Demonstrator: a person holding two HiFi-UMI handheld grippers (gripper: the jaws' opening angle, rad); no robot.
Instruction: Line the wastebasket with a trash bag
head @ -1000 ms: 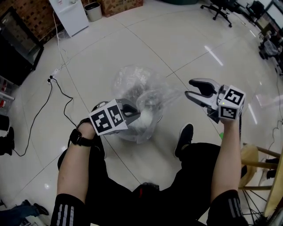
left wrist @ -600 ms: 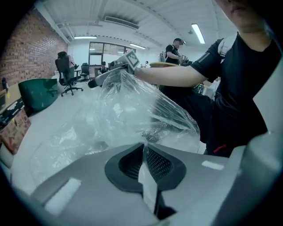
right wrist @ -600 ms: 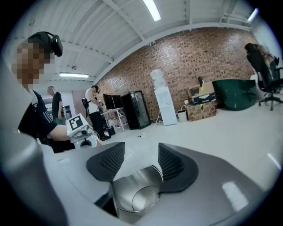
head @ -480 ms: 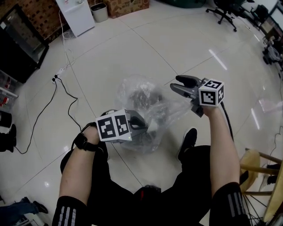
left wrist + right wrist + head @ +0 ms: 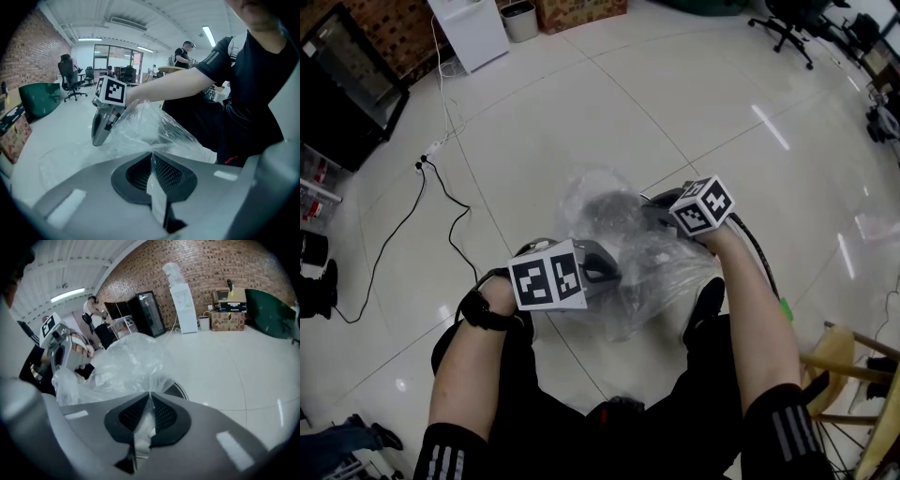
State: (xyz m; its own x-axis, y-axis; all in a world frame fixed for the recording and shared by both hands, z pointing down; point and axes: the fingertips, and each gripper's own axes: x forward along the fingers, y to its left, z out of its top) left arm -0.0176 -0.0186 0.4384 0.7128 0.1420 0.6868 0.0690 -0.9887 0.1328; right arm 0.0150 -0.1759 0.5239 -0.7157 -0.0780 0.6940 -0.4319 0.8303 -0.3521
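The left claw [image 5: 152,161] is closed tight on a fold of the clear trash bag [image 5: 652,272], with the film running up out of its grip. The right claw [image 5: 150,406] is clamped shut on the film too, at the bag's other side (the right-hand side in the head view). The bag lies bunched and billowing over the wastebasket [image 5: 605,204], which shows dark through the plastic and stands on the tiled floor [image 5: 694,103] in front of the person
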